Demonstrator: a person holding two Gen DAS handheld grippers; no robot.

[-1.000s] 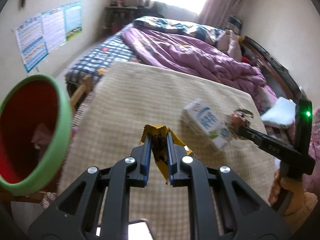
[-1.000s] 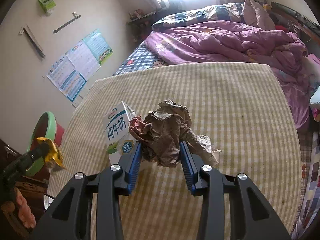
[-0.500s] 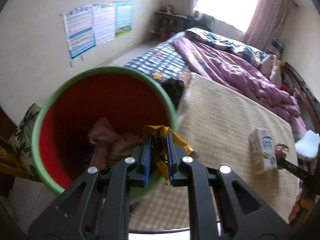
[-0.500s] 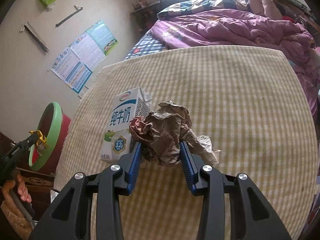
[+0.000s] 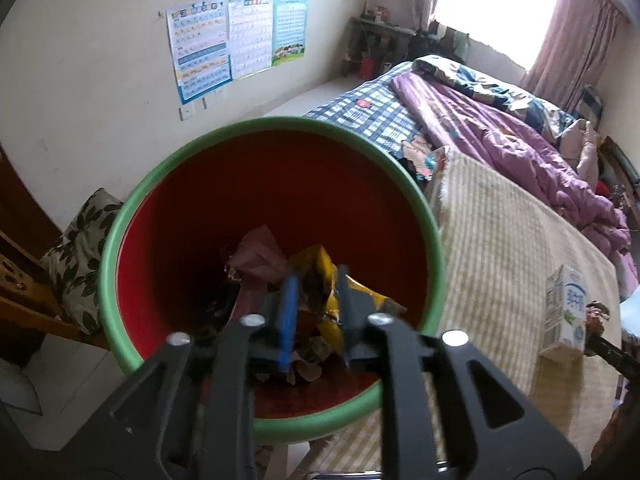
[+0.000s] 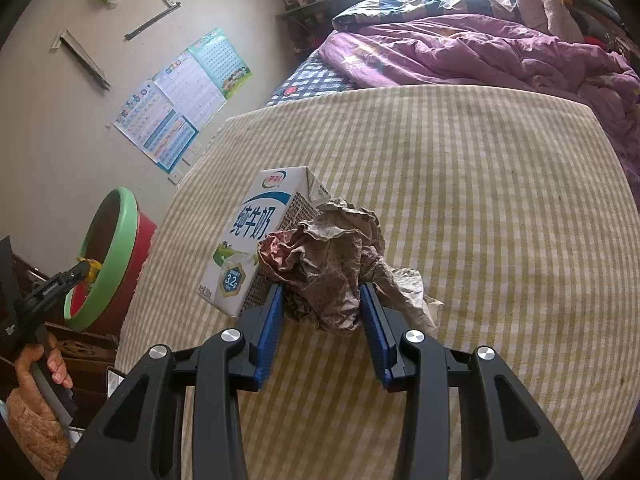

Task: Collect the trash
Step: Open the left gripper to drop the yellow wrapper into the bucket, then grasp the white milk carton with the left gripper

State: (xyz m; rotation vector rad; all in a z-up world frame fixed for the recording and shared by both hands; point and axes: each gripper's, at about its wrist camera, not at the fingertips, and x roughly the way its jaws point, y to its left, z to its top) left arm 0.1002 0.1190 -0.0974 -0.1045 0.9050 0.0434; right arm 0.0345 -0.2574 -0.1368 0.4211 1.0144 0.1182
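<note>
My left gripper [image 5: 316, 280] hangs over the mouth of a red bin with a green rim [image 5: 416, 188]. Its jaws are opening, and a yellow wrapper [image 5: 334, 308] sits loosely between them above other scraps in the bin. In the right wrist view, the right gripper [image 6: 322, 304] is shut on a crumpled brown paper ball [image 6: 328, 256] just above the checked table [image 6: 480, 200]. A white milk carton [image 6: 256, 236] lies on its side right behind the ball, touching it. That view also shows the bin [image 6: 116, 256] off the table's left edge, with the left gripper [image 6: 86, 268] at its rim.
A bed with a purple quilt [image 6: 480, 48] runs behind the table. Posters [image 5: 236, 44] hang on the left wall. A leaf-patterned cushion [image 5: 80, 256] and dark wooden furniture [image 6: 84, 344] stand beside the bin. A person's hand [image 6: 40, 364] holds the left gripper's handle.
My left gripper swung left from over the table to over the bin, and its jaws have parted around the yellow wrapper. The right gripper drifted slightly nearer the carton, still gripping the paper.
</note>
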